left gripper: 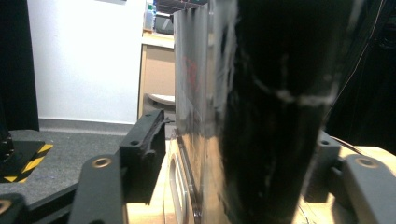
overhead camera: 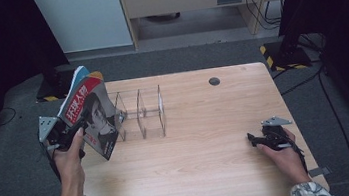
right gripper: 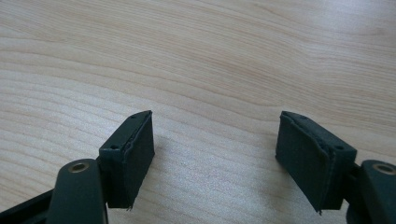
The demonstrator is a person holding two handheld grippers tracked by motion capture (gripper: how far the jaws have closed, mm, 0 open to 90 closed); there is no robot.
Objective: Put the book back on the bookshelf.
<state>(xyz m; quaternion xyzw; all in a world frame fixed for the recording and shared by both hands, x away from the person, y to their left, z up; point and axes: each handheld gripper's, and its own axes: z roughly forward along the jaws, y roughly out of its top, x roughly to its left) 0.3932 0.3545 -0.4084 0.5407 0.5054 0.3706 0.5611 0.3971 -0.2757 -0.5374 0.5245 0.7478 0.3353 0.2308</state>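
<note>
Two grippers sat at opposite sides of the wooden surface [overhead camera: 203,140]. At the left of the frame, our left gripper [overhead camera: 69,136] had its jaws either side of a tilted magazine [overhead camera: 91,115], whose lower edge met the left end of a clear acrylic rack [overhead camera: 146,112]. In the left gripper view, the near pad stood just off the glossy cover, so the grip looked released. At the lower right, our right gripper [overhead camera: 255,138] rested on the bare surface, jaws apart and grasping nothing.
</note>
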